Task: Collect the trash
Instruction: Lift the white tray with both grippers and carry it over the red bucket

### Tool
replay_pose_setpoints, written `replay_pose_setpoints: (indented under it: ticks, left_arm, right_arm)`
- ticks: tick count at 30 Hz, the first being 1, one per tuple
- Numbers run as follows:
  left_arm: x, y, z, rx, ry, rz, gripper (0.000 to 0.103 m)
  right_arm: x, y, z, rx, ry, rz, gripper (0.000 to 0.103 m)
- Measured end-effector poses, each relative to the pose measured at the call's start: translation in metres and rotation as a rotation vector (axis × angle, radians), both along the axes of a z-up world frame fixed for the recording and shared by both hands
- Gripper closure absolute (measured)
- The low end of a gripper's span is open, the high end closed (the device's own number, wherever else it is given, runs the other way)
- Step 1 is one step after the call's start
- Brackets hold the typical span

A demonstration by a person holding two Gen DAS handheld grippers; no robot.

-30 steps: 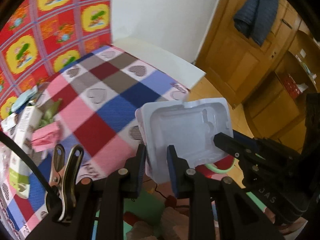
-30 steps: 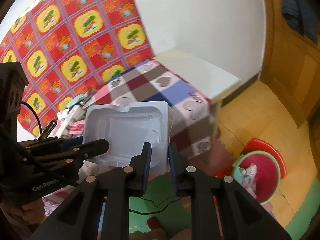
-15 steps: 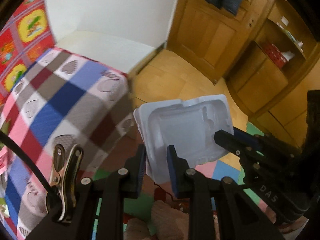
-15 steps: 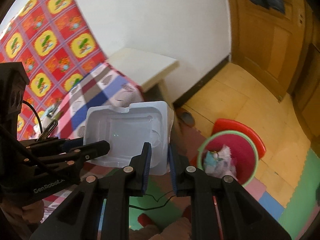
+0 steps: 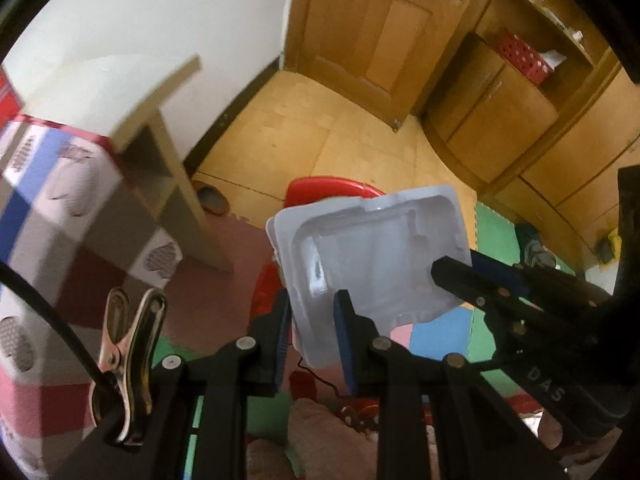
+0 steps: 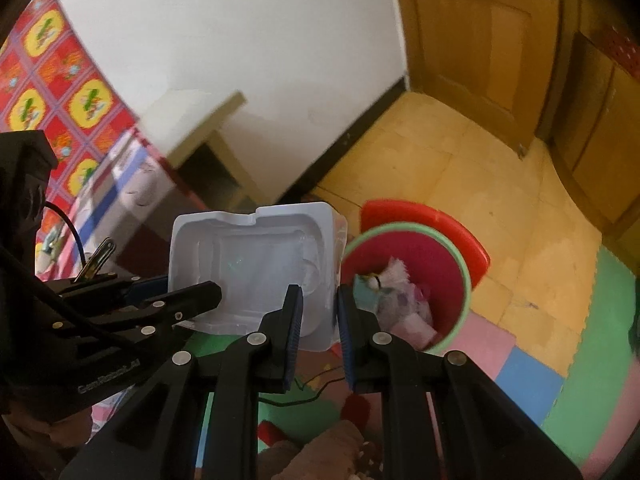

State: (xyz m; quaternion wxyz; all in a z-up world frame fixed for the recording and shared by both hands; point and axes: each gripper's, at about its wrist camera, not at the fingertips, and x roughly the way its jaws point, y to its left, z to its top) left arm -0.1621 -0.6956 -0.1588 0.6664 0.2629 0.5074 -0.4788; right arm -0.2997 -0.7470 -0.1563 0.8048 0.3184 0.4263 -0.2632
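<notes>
Both of our grippers are clamped on the same piece of trash: our left gripper [image 5: 311,312] has its blue pads drawn in narrow on one edge of the white plastic tray [image 5: 372,264], and our right gripper [image 6: 318,308] pinches the adjoining edge the same way, its jaws only a slit apart with the thin rim between them. From the largest thing down, we see the yellow tiled floor [image 6: 460,168] running to the wooden door [image 6: 476,40] and the wooden cabinets [image 5: 520,128], with coloured foam mats [image 6: 520,368] nearer to us. At our left stands the table under its checked cloth [image 5: 60,220], and beside it a pale wooden shelf [image 5: 176,148] against the white wall [image 6: 240,32]. On the floor sits the red bin with a green rim [image 6: 404,284], already holding crumpled scraps, and a red lid [image 6: 440,220] lies just behind it. We hold the tray in the air, tilted with its hollow side towards the cameras, just beside the bin and partly in front of it. Smallest of all, a metal clip [image 5: 128,356] is fixed to our left gripper's frame.
</notes>
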Motion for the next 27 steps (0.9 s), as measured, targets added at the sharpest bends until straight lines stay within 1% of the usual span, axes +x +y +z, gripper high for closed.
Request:
replay_pose_setpoints:
  ticks: [8,13,16,21,27]
  left_arm:
    - [-0.017,-0.031,-0.055,0.050,0.031,-0.047,0.081]
    - [-0.019,-0.046,-0.088,0.069,0.055,-0.056,0.081]
    - [-0.018,-0.057,-0.106,0.082,0.062,-0.061,0.081]
    - [-0.023,-0.073,-0.130,0.112,0.049,-0.087,0.081]
    - [-0.022,-0.088,-0.155,0.136,0.069,-0.103,0.080]
  right_arm:
    - [-0.014,-0.020,-0.054,0.019,0.063,-0.041,0.084]
    - [-0.018,-0.032,-0.085,0.028,0.090,-0.061,0.084]
    - [-0.018,-0.037,-0.098,0.024,0.105,-0.067,0.084]
    - [-0.020,-0.044,-0.123,0.045,0.134,-0.096,0.084]
    - [-0.022,-0.054,-0.144,0.080,0.174,-0.135,0.084]
